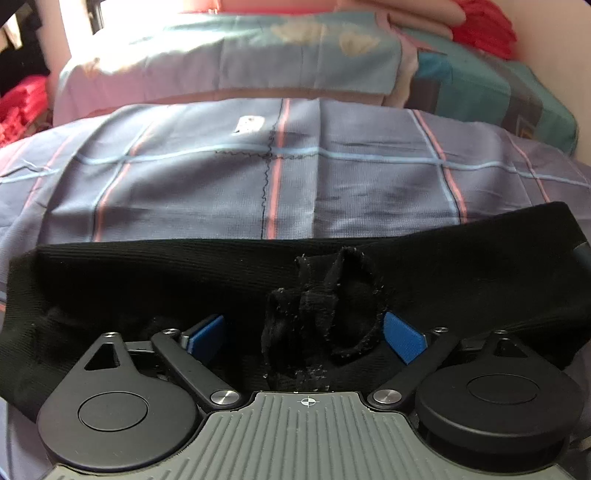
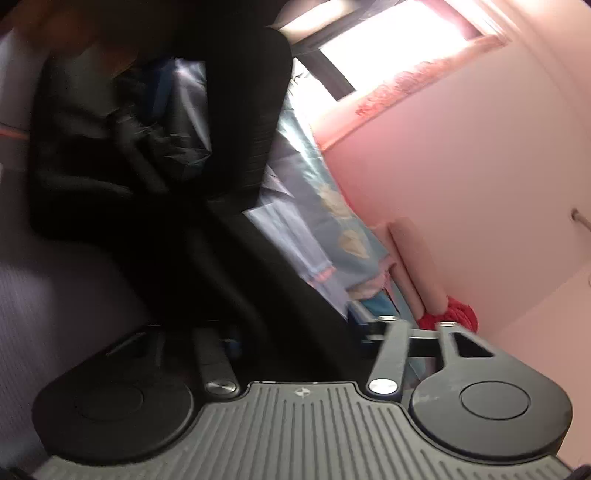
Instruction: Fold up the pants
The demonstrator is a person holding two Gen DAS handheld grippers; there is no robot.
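Black pants [image 1: 147, 266] lie in a band across the plaid bed sheet [image 1: 221, 177]. Their frayed drawstring knot [image 1: 332, 295] bunches up at the middle of the waistband. My left gripper [image 1: 306, 334] points down at that knot with its blue pads [image 1: 207, 332] spread wide. The knot sits loose between them, and the left pad is clear of the cloth. The right wrist view is blurred and tilted. In it, black pants fabric [image 2: 236, 258] runs up from between the fingers of my right gripper [image 2: 299, 332]. Its jaws stand well apart and are not pinching the cloth.
A folded light-blue and pink blanket [image 1: 221, 62] and a teal pillow [image 1: 498, 85] lie at the far side of the bed. Red cloth [image 1: 484, 29] sits in the far right corner. A pink wall [image 2: 461, 166] and a bright window [image 2: 388, 37] border the bed.
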